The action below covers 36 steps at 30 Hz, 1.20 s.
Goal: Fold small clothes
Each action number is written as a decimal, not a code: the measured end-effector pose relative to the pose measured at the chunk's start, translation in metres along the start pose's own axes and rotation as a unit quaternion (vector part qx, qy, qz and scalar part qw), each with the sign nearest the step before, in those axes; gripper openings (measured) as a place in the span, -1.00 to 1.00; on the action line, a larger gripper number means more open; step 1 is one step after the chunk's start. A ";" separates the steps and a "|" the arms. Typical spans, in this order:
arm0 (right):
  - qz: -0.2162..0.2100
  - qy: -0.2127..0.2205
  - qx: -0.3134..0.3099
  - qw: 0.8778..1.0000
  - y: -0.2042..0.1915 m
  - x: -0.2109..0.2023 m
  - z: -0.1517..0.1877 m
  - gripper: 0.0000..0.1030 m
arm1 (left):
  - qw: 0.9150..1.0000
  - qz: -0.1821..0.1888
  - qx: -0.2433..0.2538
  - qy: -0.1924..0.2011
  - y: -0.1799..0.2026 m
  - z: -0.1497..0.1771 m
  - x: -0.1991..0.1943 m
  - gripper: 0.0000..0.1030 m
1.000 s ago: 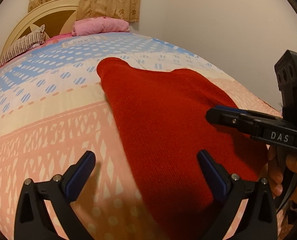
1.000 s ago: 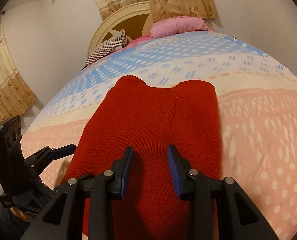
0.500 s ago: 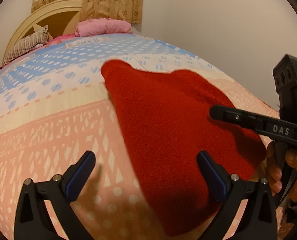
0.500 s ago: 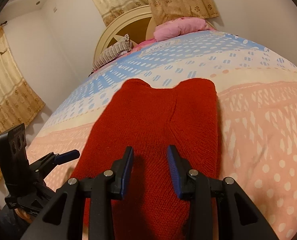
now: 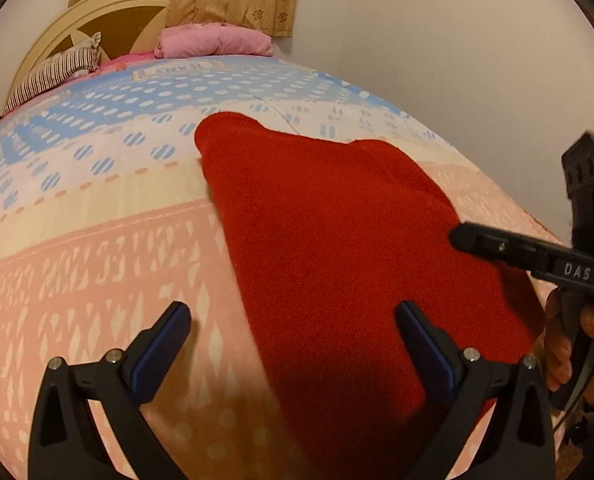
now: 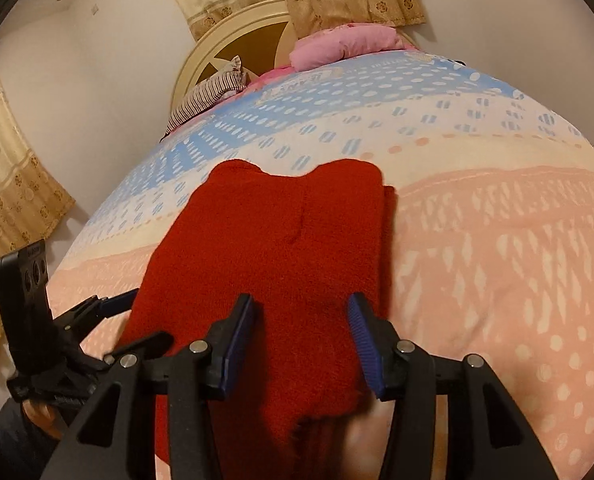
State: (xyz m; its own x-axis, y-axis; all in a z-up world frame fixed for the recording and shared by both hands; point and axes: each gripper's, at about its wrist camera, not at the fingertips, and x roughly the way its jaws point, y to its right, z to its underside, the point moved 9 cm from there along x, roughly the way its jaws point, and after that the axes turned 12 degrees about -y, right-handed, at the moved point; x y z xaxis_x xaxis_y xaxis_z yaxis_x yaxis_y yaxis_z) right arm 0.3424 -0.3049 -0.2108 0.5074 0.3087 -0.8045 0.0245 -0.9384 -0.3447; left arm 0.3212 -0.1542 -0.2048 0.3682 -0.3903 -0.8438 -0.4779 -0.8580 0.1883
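Patterned bedding (image 5: 97,264) covered the bed, with pillows (image 5: 213,42) at the far end. On the left, the left gripper (image 5: 291,340) hung with jaws spread wide over the near left edge of the red garment (image 5: 329,240), holding nothing. The garment lay flat in the middle, seemingly folded lengthwise already; a cross fold probably remained. On the right, the right gripper (image 6: 301,334) was also released, above its near end. No containers were visible.
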 end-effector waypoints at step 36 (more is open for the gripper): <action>-0.129 -0.041 0.101 0.986 0.041 0.055 -0.060 0.08 | 0.999 0.038 -0.036 -0.014 0.004 0.003 0.007 1.00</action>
State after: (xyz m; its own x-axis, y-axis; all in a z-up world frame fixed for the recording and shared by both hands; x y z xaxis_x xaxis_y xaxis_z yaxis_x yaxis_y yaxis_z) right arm 0.4225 -0.3356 -0.2399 0.4343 0.5530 -0.7111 -0.0316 -0.7795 -0.6255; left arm 0.3199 -0.1593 -0.2114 0.3108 -0.4468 -0.8389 -0.4455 -0.8481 0.2867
